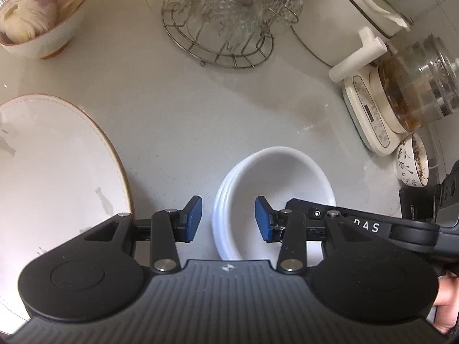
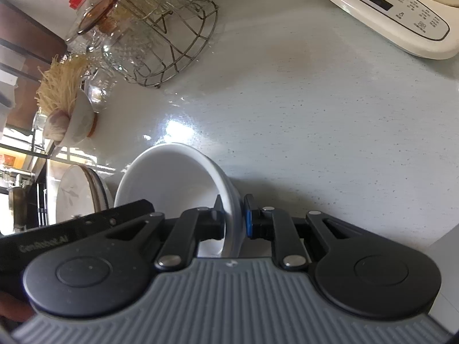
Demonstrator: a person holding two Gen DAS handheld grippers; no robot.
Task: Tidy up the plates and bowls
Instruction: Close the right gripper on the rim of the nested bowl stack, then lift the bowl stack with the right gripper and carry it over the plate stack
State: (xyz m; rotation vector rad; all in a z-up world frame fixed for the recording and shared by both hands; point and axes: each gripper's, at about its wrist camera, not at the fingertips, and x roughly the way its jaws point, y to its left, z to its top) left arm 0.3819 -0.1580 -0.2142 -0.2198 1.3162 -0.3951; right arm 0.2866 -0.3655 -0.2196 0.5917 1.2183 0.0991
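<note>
A stack of white bowls (image 1: 275, 183) sits on the pale counter. My left gripper (image 1: 228, 219) is open, its blue pads straddling the stack's left rim without touching it. My right gripper (image 2: 233, 219) is shut on the right rim of the white bowls (image 2: 172, 177); its black body also shows in the left wrist view (image 1: 358, 223). A large white plate with a gold rim (image 1: 51, 172) lies left of the bowls; in the right wrist view it appears as stacked plates (image 2: 77, 195) beyond the bowls.
A wire rack of glassware (image 1: 226, 28) stands at the back. A bowl with garlic and dry noodles (image 1: 31, 25) is back left. A cream kettle base with glass pot (image 1: 401, 100), a white appliance (image 1: 344, 14) and a patterned small bowl (image 1: 413, 163) stand right.
</note>
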